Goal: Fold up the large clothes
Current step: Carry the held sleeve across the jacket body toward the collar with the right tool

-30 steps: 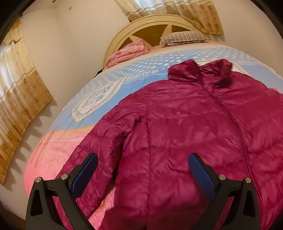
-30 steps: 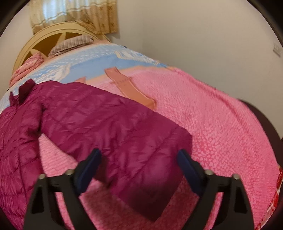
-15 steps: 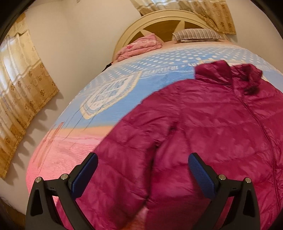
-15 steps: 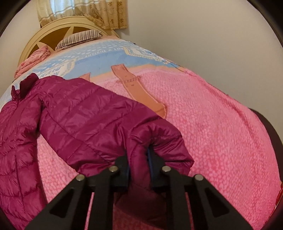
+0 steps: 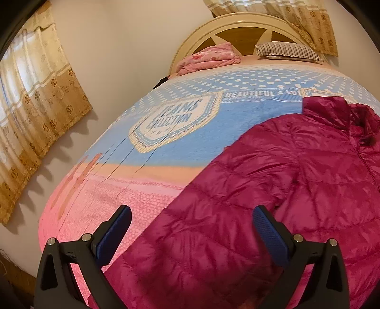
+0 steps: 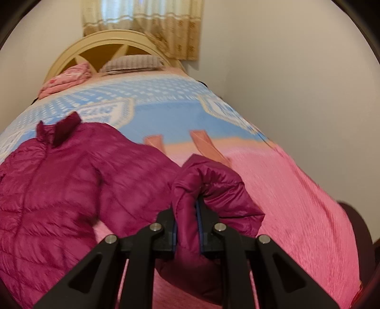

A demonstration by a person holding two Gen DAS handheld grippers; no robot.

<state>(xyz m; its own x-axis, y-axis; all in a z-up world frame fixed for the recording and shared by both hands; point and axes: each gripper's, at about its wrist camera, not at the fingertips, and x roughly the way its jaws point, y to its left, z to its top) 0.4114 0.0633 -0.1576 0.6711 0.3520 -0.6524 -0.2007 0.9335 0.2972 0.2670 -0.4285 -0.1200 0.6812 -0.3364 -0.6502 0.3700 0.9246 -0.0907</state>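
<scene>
Bedspread first, the big pink-and-blue printed quilted bedspread filling both views, curved cream wooden headboard at the far end with a striped grey pillow and a folded pink floral blanket against it, gold patterned curtains on the wall to the left. Spread across it, front up and collar toward the headboard, lies the magenta quilted puffer jacket. In the left wrist view the jacket has slid toward the right of frame compared with half a second ago, baring more of the blue badge print, and one sleeve now runs down between the fingers. The left gripper stands wide open, blue pads well apart, hovering over that sleeve with nothing pinched. Over to the right wrist view: the right gripper is closed tight on the cuff end of the other sleeve, same pinch as half a second ago, but that sleeve is now lifted and bunched up over the fingers rather than lying stretched along the bedspread, and the view has swung so the jacket's body and collar sit left of the clamped fabric. Motion blur smears the pink bedspread on the right.
</scene>
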